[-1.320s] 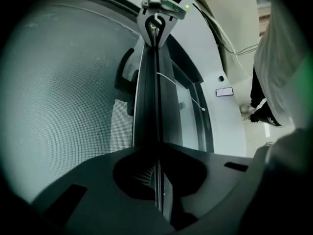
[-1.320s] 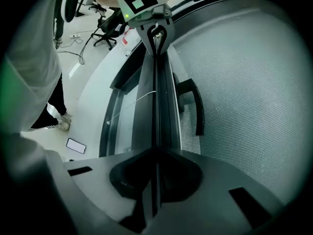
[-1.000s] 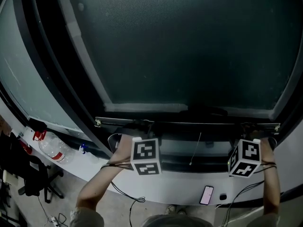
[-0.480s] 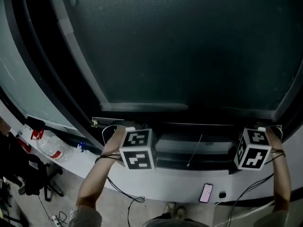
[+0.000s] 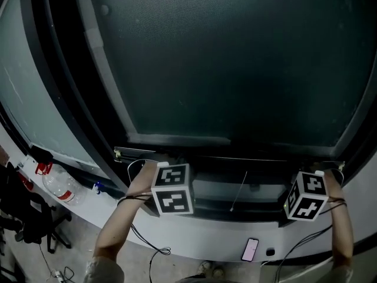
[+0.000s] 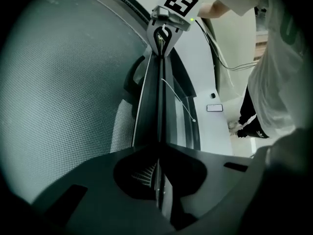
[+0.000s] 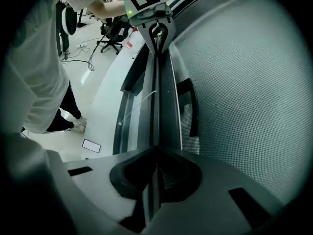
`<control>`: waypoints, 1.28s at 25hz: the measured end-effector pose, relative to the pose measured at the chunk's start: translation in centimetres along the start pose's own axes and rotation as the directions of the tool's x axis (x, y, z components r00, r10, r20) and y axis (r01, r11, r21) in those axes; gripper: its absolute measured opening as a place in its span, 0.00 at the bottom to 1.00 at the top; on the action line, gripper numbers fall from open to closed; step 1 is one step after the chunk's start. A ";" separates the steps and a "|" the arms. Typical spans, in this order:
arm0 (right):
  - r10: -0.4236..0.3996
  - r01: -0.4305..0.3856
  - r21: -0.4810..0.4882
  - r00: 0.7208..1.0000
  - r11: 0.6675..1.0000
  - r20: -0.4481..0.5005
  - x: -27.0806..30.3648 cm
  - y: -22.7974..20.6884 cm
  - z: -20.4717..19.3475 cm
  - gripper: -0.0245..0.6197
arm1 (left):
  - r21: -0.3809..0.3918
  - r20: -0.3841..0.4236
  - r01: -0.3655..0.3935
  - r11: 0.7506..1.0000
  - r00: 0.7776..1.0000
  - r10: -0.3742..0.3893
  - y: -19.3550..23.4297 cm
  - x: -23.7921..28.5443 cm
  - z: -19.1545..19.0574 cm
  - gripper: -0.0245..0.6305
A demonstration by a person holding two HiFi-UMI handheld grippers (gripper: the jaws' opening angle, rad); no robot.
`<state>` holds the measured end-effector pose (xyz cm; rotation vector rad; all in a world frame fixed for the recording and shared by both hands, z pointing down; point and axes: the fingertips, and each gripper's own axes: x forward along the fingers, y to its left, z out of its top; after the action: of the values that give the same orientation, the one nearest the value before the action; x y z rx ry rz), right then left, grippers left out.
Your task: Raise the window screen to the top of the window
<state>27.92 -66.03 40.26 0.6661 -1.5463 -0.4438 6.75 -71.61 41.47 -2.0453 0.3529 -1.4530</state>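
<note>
The window screen [image 5: 235,58] fills the far part of the head view, a dark fine mesh inside a black window frame [image 5: 70,99]. Its bottom rail [image 5: 235,157] sits low, running left to right just above the pale sill [image 5: 206,234], so the screen has not reached the top of the window

The left gripper [image 6: 159,146] has its jaws nearly together, pinched on the thin edge of the bottom rail towards its left end. The rail runs straight away from between the pads, with mesh on its left. In the head view its marker cube [image 5: 172,189] sits just near of the rail, with a bare forearm behind it

The right gripper [image 7: 156,150] is likewise closed down on the same rail near the right end, the narrow edge caught between its pads. Mesh lies to the right of the rail here, and a dark handle [image 7: 194,109] sits on the screen beside it. Its marker cube [image 5: 306,195] is near the right side of the frame. Each gripper view shows the other gripper clamped at the far end of the rail

A thin pull cord [image 5: 238,190] hangs from the rail between the two grippers. A phone [image 5: 250,249] lies on the near part of the sill. Far left, a clear water bottle [image 5: 59,187] lies on the sill, with an office chair [image 5: 35,223] on the floor beside it
</note>
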 end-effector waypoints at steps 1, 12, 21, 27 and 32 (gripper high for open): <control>-0.023 0.023 -0.004 1.000 1.000 0.002 -0.4 -0.5 0.1 0.07 | 0.002 0.001 -0.017 1.000 1.000 0.017 0.4 -0.5 0.1 0.07; -0.276 0.276 -0.029 0.961 0.961 0.010 -6.1 -7.2 0.7 0.07 | 0.028 0.000 -0.233 0.972 0.973 0.233 7.0 -6.2 1.7 0.07; -0.525 0.524 -0.092 0.851 0.847 0.010 -15.6 -15.7 2.0 0.07 | 0.063 0.057 -0.450 0.891 0.893 0.447 15.2 -16.2 4.6 0.07; -0.635 0.630 -0.134 0.773 0.765 0.013 -21.0 -20.7 2.6 0.07 | 0.129 0.029 -0.590 0.797 0.806 0.591 20.3 -21.5 6.1 0.07; -0.697 0.694 -0.130 0.717 0.709 0.027 -25.8 -24.6 3.5 0.07 | 0.174 -0.001 -0.646 0.743 0.755 0.656 24.0 -26.2 7.2 0.06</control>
<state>28.05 -68.24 4.53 1.1505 -1.1770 -1.0970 6.73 -74.28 5.33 -1.5068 0.8534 -1.0534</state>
